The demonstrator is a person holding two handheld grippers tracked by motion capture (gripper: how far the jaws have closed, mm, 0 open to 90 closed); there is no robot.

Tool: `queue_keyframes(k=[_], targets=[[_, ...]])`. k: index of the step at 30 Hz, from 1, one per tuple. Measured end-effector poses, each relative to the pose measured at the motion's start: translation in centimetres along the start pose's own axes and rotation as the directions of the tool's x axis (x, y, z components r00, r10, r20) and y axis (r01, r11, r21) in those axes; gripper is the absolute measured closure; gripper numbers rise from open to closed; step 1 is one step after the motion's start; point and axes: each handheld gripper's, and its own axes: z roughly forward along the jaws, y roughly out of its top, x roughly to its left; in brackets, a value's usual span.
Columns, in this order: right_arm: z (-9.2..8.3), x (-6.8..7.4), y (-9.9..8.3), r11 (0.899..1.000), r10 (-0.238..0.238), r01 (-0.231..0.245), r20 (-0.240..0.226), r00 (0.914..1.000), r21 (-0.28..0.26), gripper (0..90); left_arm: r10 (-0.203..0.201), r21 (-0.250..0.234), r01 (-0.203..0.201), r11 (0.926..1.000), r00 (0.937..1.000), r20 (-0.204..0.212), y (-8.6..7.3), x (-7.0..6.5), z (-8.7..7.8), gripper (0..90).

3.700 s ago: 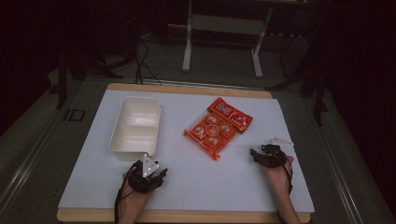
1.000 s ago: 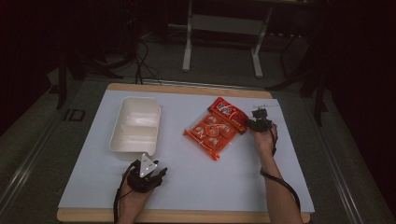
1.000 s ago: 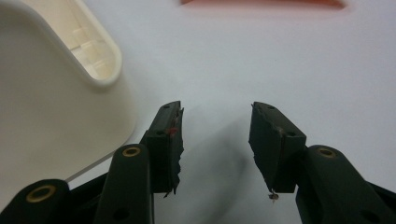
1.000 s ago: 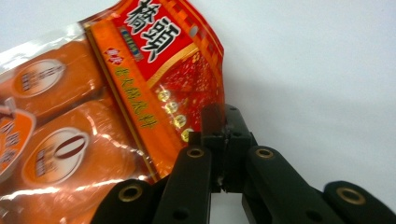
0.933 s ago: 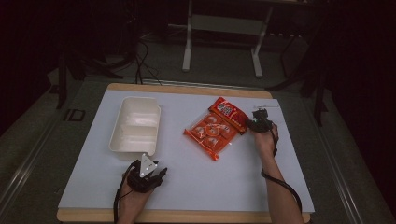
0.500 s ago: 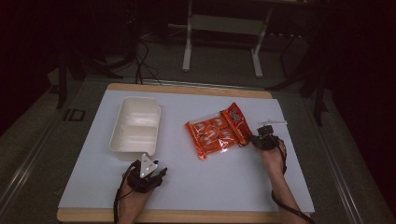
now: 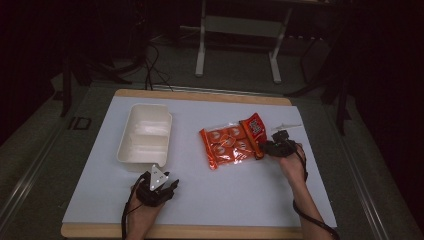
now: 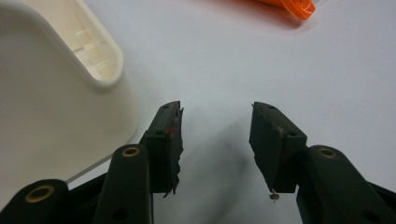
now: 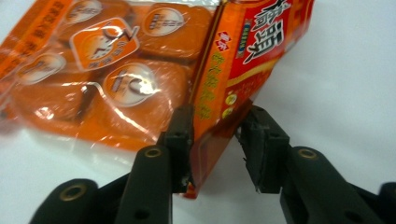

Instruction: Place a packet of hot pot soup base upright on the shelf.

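Snack pack [image 7: 231, 145] lies right of the tray [image 7: 145, 134]. Right gripper [image 9: 215, 149], jaws just opening, straddles its red end. Left gripper [image 8: 215, 135] gapes empty beside the tray.

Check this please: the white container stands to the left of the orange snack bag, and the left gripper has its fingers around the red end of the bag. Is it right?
Not quite. The right gripper has its fingers around the red end of the orange snack bag, as the right gripper view shows. The white container does stand to the bag's left.

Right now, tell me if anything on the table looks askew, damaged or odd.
The snack bag lies askew on the table, its red header end between the right gripper's jaws, which have just been opening. The left gripper's pads look chipped and ragged. The white tray looks fine.
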Motion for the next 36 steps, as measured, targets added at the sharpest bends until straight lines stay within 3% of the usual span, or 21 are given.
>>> queue_keyframes(k=[5,9,12,17,21,27,28,29,31,36], targets=[[0.8,-1.1,1.1,1.000,0.030,-0.030,-0.014,0.9994,0.004,59.0,0.000,0.001,0.000,1.0000,1.0000,0.000,0.0,0.0,0.0,53.7],[1.1,-1.7,1.9,0.997,0.075,-0.076,-0.039,0.9964,-0.027,54.9,0.002,0.003,-0.002,1.0000,1.0000,0.000,0.0,0.0,0.0,53.7],[1.7,-1.9,2.7,0.997,0.070,-0.071,-0.042,0.9967,-0.016,55.3,0.005,0.004,-0.005,1.0000,1.0000,-0.001,0.0,0.0,0.0,53.7],[3.7,-2.3,4.3,0.996,0.081,-0.079,-0.082,0.9933,0.033,64.9,0.003,0.003,-0.003,1.0000,1.0000,0.000,0.0,0.0,0.0,53.7],[4.7,-2.3,5.0,0.996,0.081,-0.077,-0.078,0.9937,0.055,67.6,0.004,0.003,-0.004,1.0000,1.0000,0.002,0.0,0.0,0.0,53.6],[6.9,-2.5,5.4,0.984,0.134,-0.125,-0.064,0.9890,0.127,72.4,0.004,0.002,-0.004,1.0000,1.0000,0.004,0.0,0.0,0.0,53.7],[6.9,-2.5,5.4,0.984,0.134,-0.125,-0.064,0.9890,0.127,72.4,0.004,0.002,-0.004,1.0000,1.0000,0.004,0.0,0.0,0.0,53.6],[7.4,-2.4,5.3,0.982,0.132,-0.122,-0.060,0.9895,0.144,80.3,0.004,0.002,-0.004,1.0000,1.0000,0.002,0.0,0.0,0.0,53.7],[7.5,-2.2,5.2,0.981,0.136,-0.125,-0.063,0.9887,0.149,85.4,0.004,0.003,-0.004,1.0000,1.0000,0.003,0.0,0.0,0.0,53.7],[7.2,-1.8,5.5,0.981,0.106,-0.098,-0.037,0.9937,0.167,89.6,0.003,0.002,-0.003,1.0000,1.0000,0.004,0.0,0.0,0.0,53.7]])
